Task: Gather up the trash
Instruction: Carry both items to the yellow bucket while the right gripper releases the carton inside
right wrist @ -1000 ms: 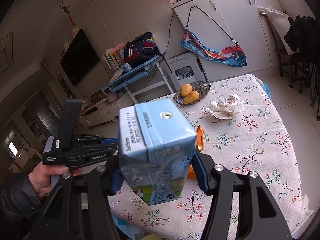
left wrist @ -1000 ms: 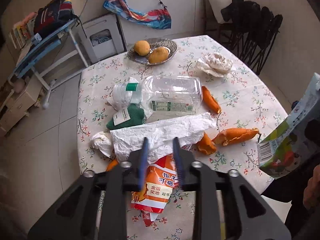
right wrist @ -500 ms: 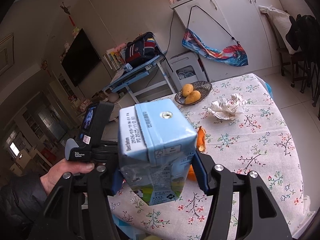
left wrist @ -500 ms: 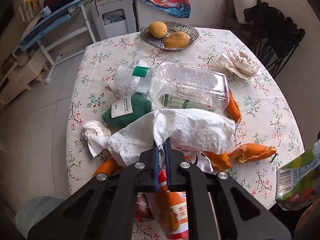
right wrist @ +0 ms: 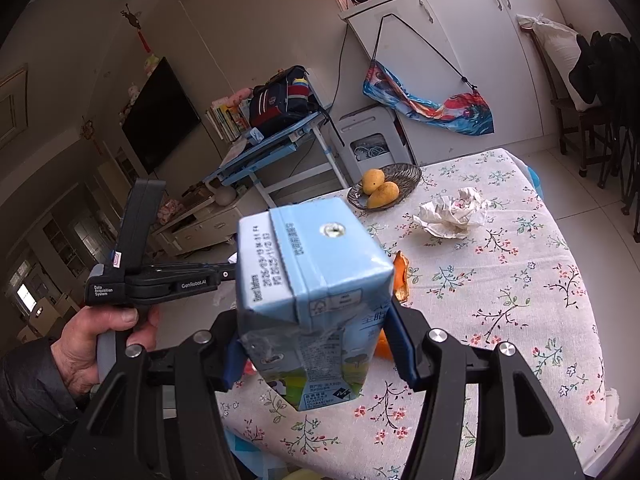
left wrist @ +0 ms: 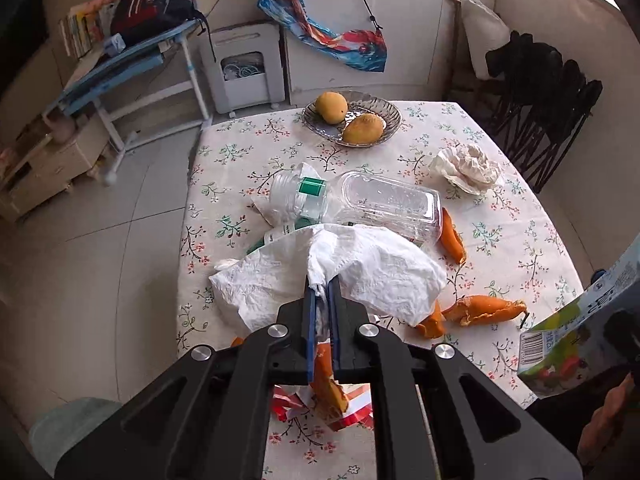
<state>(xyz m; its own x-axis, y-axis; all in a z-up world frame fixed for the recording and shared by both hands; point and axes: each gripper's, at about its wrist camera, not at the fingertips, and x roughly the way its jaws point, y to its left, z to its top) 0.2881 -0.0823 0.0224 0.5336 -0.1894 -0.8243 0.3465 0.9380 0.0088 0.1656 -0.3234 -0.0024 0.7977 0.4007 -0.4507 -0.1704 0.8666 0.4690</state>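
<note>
Left gripper (left wrist: pixel 322 286) pinches a crumpled white paper sheet (left wrist: pixel 360 272), jaws nearly together, just in front of the clear plastic bottle (left wrist: pixel 384 204) lying on the floral table (left wrist: pixel 520 240). Right gripper (right wrist: pixel 316 344) clamps a light-blue milk carton (right wrist: pixel 308 300), jaws half spread, above the table's near edge.

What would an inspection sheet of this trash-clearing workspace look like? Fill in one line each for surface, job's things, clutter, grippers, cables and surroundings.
Surface: table under a floral cloth.
Job's things: white paper, clear bottle on its side, orange peels, crumpled tissue, milk carton.
Clutter: bowl holding two mangoes.
Grippers: left gripper shut on the white paper; right gripper shut on the milk carton.
Cables: one runs up the wall.
Surroundings: cabinets, television, backpack on a desk.
</note>
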